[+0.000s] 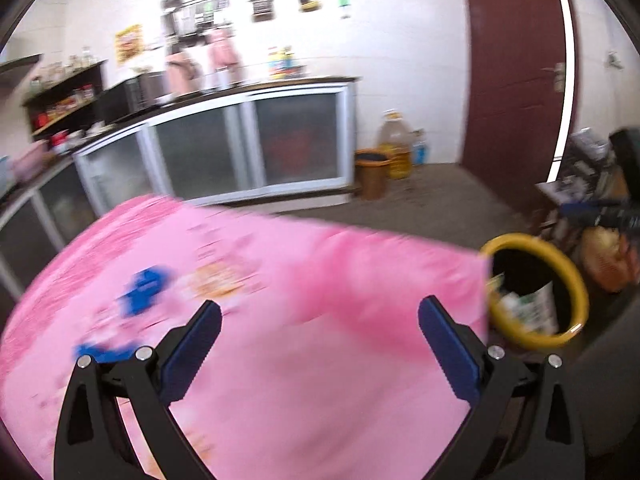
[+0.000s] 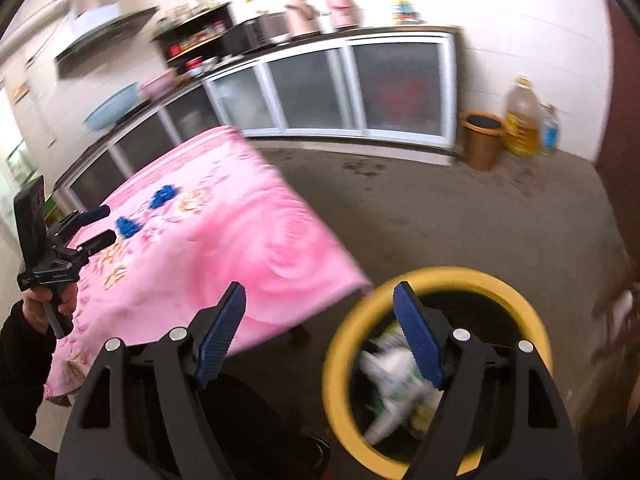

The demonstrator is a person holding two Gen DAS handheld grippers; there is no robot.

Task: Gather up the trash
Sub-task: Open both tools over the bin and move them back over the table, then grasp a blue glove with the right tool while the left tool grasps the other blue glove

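A yellow-rimmed bin (image 2: pixel 436 276) stands on the floor by the pink table's corner, with white and green trash (image 2: pixel 390 384) inside; it also shows in the left wrist view (image 1: pixel 576 280). My right gripper (image 2: pixel 320 304) is open and empty, above the bin's near rim. My left gripper (image 1: pixel 320 316) is open and empty over the pink tablecloth (image 1: pixel 280 340). Two blue scraps lie on the cloth (image 1: pixel 144 290) (image 1: pixel 100 350), also in the right wrist view (image 2: pixel 162 194) (image 2: pixel 126 226). The left gripper shows at the table's left edge (image 2: pixel 98 226).
A kitchen counter with glass-door cabinets (image 1: pixel 248 144) runs along the back wall. An orange bin (image 2: pixel 482 138) and oil bottles (image 2: pixel 522 120) stand by the wall. A dark red door (image 1: pixel 516 72) is at the right. Clutter (image 1: pixel 592 184) sits beyond the yellow bin.
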